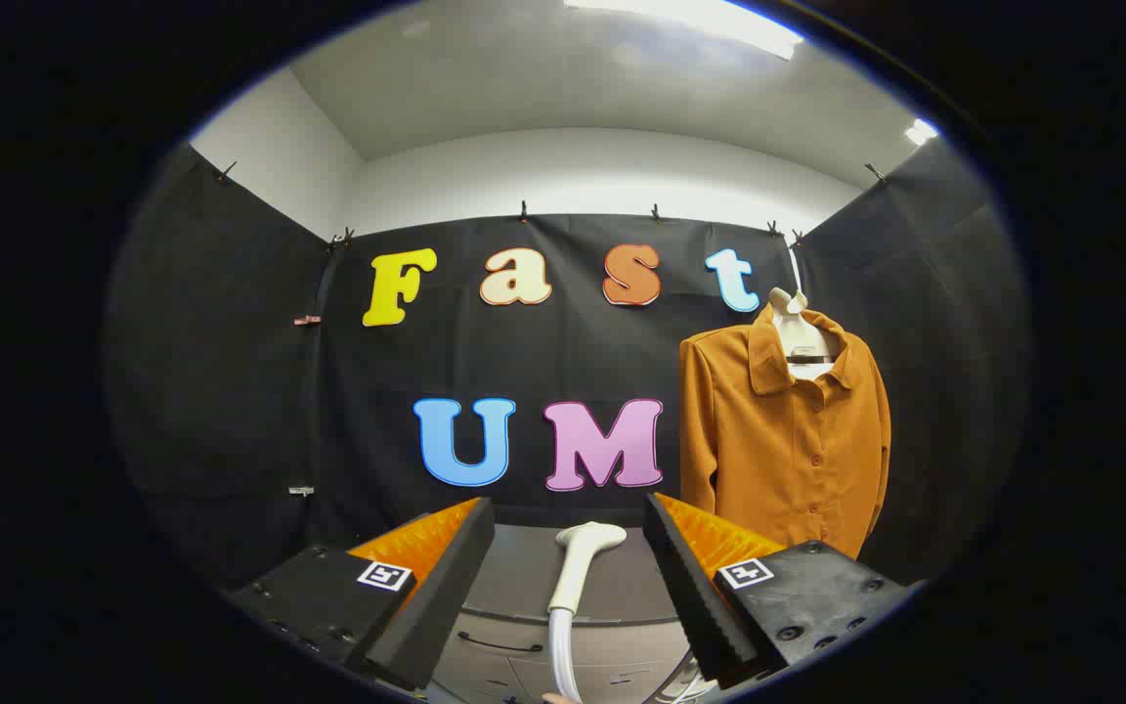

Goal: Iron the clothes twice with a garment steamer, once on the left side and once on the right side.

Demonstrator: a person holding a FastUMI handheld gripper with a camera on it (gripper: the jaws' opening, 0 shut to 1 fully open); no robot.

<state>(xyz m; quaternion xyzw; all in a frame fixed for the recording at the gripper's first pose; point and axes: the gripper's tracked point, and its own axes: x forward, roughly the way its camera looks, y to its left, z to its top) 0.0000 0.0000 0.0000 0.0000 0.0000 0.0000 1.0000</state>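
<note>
Steamer head [578,567]: pale, standing upright between the fingers but touched by neither, hose running down from its base.
Gripper [568,562]: fingers spread wide, one either side of the steamer head, nothing pinched.
Shirt [783,440]: rust-orange, buttoned, hanging on a white hanger [798,328] against the booth's dark cloth, beyond the right finger and well apart from the steamer head.
Progress: apparently at the very start; steamer not yet grasped, neither the left nor the right side of the shirt visibly worked, both passes judged still to come.
Next step: likely closing the fingers on the steamer's neck, then carrying it up and across to the shirt.
Surroundings: grey cabinet top [524,587] under the steamer head, a drawer handle on the front below it.
Obstacles: nothing standing between steamer and shirt; trailing hose a possible snag.
</note>
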